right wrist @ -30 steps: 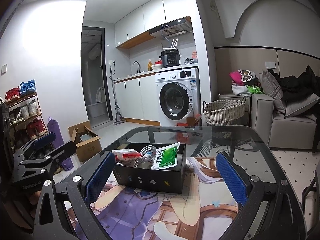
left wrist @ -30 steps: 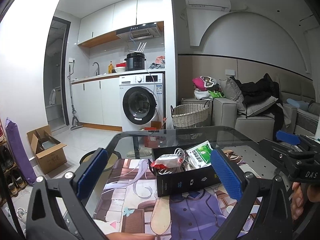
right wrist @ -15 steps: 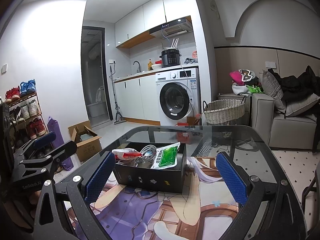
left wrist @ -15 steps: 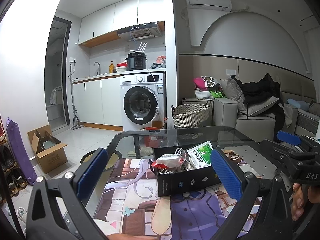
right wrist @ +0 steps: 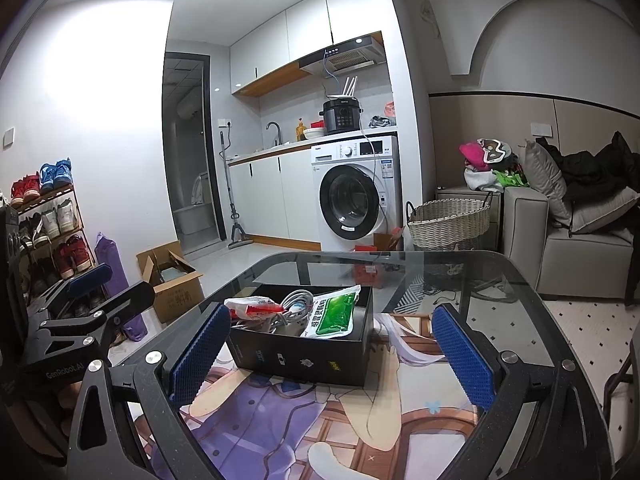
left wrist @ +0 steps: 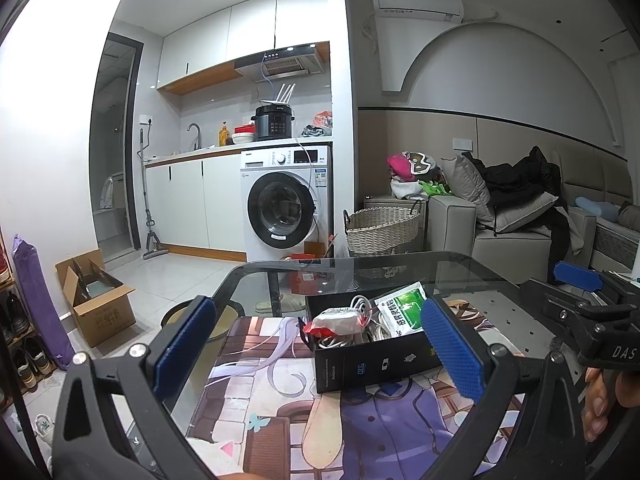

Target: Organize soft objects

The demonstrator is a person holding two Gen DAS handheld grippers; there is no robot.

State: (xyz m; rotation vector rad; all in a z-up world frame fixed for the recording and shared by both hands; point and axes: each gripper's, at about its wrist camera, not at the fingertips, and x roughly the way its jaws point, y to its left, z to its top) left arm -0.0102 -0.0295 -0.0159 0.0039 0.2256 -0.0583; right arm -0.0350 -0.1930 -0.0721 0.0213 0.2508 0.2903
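Left tool (left wrist: pixel 318 344) spread wide over the near edge of the bench (left wrist: pixel 472 270), blue pads (left wrist: pixel 452 350) well apart, nothing between them. Right tool (right wrist: pixel 330 350) likewise gaping, pads (right wrist: pixel 462 362) clear of everything, empty. Seen from the left wrist, right tool (left wrist: pixel 576 276) off at the far right, with fingertips of a hand (left wrist: pixel 596 404) curled on its handle; seen from the right wrist, left tool (right wrist: pixel 86 278) off at the far left. Below and ahead of both, a printed mat (right wrist: pixel 280 416) with a cartoon figure in purple, laid flat on the glass. On the mat's far part, just beyond the pads, an open black box (right wrist: pixel 304 354), upright, unlidded. Inside it, at its left end, a white pouch with red print (right wrist: pixel 250 306), lying across the rim; beside that, a coil of white cable (right wrist: pixel 294 304); at the right end, a green and white sachet (right wrist: pixel 332 314), leaning against the box wall and poking above it. Same three in the left view: pouch (left wrist: pixel 338 320), cable (left wrist: pixel 362 304), sachet (left wrist: pixel 402 308), all within the box (left wrist: pixel 372 364). Neither tool touching box or contents. Past the bench's far rim, a woven basket (left wrist: pixel 382 232) on the floor, next to a grey sofa (left wrist: pixel 508 240) heaped with dark clothing. Farther left, a white washing machine (left wrist: pixel 286 204) under a counter, a cooker on top. On the floor at left, an open cardboard carton (left wrist: pixel 96 308); in the right view, a shoe rack (right wrist: pixel 46 220) against the wall.
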